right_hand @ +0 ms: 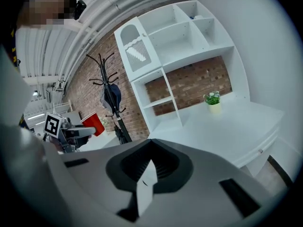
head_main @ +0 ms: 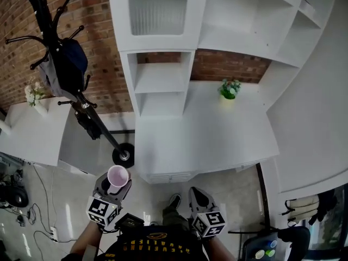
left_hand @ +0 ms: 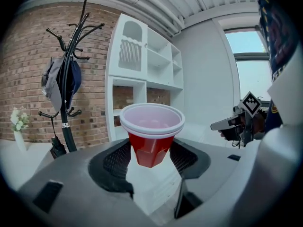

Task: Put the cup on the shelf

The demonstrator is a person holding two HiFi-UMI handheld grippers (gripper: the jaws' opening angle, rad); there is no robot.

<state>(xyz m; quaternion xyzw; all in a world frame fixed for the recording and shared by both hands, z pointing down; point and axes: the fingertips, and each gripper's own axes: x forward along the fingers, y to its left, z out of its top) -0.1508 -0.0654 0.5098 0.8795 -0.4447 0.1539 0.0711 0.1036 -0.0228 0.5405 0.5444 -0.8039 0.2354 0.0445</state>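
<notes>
Well short of the white shelf, the left gripper's jaws squeeze the red cup while the right gripper's jaws are closed on nothing, so I think the cup should be held upright and set slowly onto a shelf board.

No legible text, number or brand is present. Yellow lettering on the person's dark shirt is inverted and too small to read. The marker cubes carry black-and-white square patterns only, without characters.
</notes>
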